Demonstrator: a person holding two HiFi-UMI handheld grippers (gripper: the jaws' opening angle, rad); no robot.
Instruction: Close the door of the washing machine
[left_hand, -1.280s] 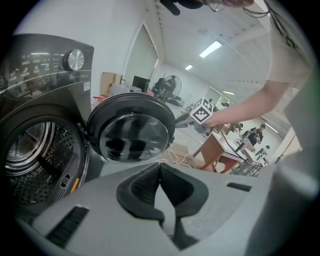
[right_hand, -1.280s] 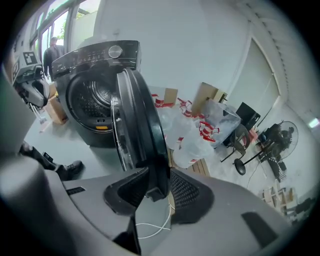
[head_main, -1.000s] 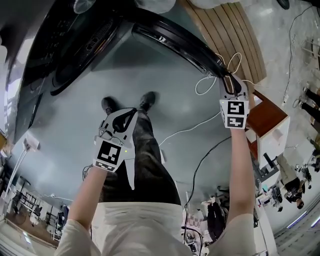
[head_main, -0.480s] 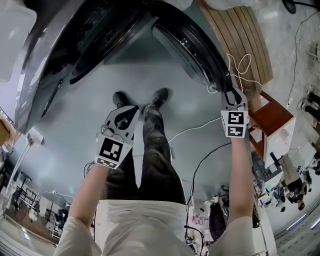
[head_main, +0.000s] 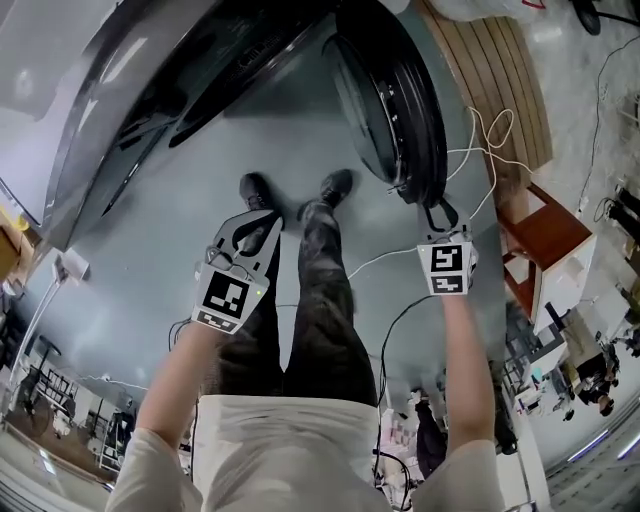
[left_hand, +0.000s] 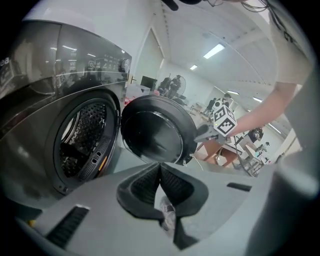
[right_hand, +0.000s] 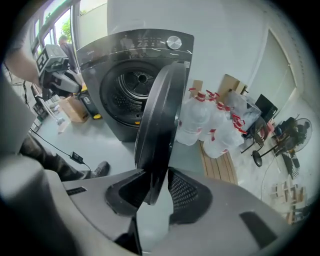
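Note:
The dark front-loading washing machine (head_main: 150, 110) fills the upper left of the head view, its drum (left_hand: 82, 140) uncovered. Its round black door (head_main: 395, 110) stands swung out, edge-on in the right gripper view (right_hand: 157, 125). My right gripper (head_main: 437, 212) is at the door's outer rim, which sits between its closing jaws (right_hand: 159, 187). The rim lies against the left pad, with a gap to the right pad. My left gripper (head_main: 258, 225) hangs over the person's legs, away from the machine, shut (left_hand: 160, 166) with nothing between its tips.
Several large water bottles (right_hand: 210, 125) stand right of the machine on a slatted wooden pallet (head_main: 500, 80). A white cable (head_main: 480, 150) loops near the door. A red-brown and white cabinet (head_main: 540, 250) is at right. Shoes (head_main: 335, 185) and a black cable (head_main: 400, 320) are on the floor.
The door has swung leftward toward the machine with my right gripper on its rim. My left gripper has shifted only a little over the legs.

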